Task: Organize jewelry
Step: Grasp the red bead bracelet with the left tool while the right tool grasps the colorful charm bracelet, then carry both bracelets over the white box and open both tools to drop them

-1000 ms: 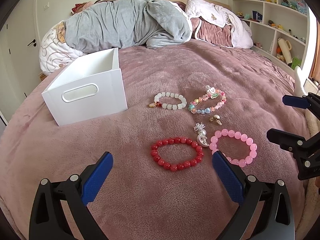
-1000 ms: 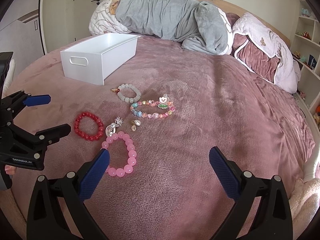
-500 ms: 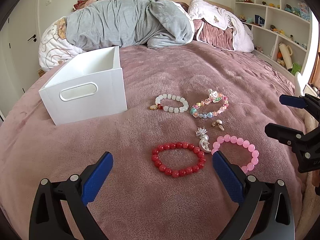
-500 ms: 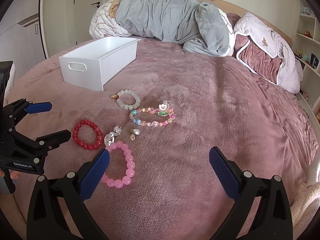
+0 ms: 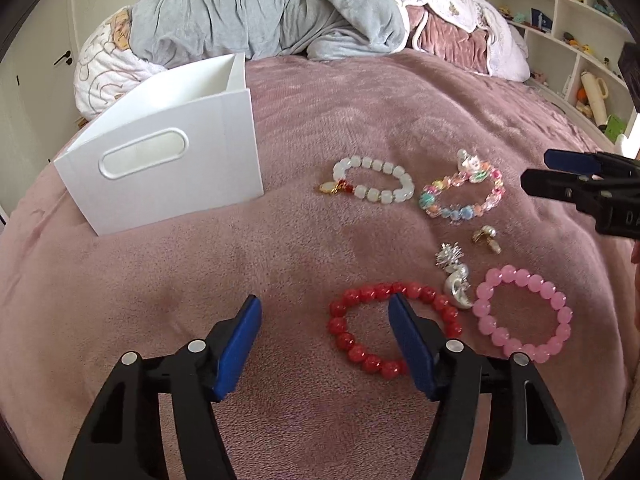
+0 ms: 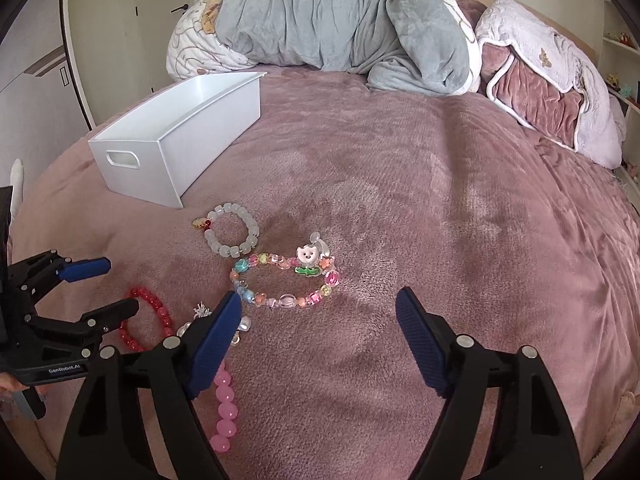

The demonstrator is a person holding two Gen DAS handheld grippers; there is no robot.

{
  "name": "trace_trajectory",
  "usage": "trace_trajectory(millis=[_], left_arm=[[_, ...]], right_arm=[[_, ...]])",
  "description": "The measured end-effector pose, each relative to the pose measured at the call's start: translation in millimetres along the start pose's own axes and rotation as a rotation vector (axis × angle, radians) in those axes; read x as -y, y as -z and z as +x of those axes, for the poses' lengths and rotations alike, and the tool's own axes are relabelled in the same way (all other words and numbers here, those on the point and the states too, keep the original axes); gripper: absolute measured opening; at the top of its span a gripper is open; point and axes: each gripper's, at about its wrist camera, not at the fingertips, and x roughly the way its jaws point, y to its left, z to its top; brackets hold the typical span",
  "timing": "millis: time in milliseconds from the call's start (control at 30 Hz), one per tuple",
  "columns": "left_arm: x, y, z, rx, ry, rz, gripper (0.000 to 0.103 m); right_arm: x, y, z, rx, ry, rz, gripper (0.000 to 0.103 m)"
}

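Jewelry lies on a mauve bedspread [image 5: 360,112]. A red bead bracelet [image 5: 352,336] is at my left gripper [image 5: 324,312], whose right finger is over the ring; the jaws are open and empty. A pink bead bracelet [image 5: 524,316], a silver moon charm [image 5: 456,280], a small gold earring [image 5: 486,236], a multicolour charm bracelet [image 6: 284,280] and a white bead bracelet [image 6: 232,232] lie nearby. My right gripper [image 6: 318,308] is open and empty, just in front of the multicolour bracelet. A white storage box [image 5: 168,152] stands at the left.
A grey duvet [image 6: 340,28] and pillows [image 6: 540,80] are piled at the head of the bed. Shelves with small items [image 5: 580,40] stand at the right. A door [image 6: 120,20] is at the left.
Both grippers have moved forward and down toward the jewelry. The left one now reaches the red bracelet and the right one nears the multicolour bracelet. Both jaws have narrowed but stay open.
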Motion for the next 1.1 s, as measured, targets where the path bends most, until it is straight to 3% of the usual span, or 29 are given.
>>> trace_trajectory(millis=[133,333,433,533,867,1100], left_arm=[[-2.0,7.0,10.7,-0.015,0.001,-0.003,0.061],[-4.6,9.0,13.3,-0.021,0.016,-0.018,0.037],[-6.2,10.8,13.2,-0.03,0.041,-0.045,0.028],[-8.2,10.9,13.1,-0.04,0.088,-0.086,0.016],[-7.5,-1.4,-14.0,0.016,0.121,-0.08,0.015],[-18.8,-44.0,-54.4,0.118,0.165,-0.054,0.015]], right_arm=[[10.8,-6.7,30.2,-0.052,-0.023,0.045,0.061],[20.0,-2.2,47.5,-0.088,-0.102,0.113,0.025],[23.8,0.8,42.9,-0.074,-0.139,0.134,0.015],[30.4,4.6,36.0,-0.051,-0.185,0.174,0.011],[38.7,-3.3,-10.1,0.075,-0.22,0.177,0.011],[23.5,-41.6,-42.1,0.159,-0.27,0.116,0.011]])
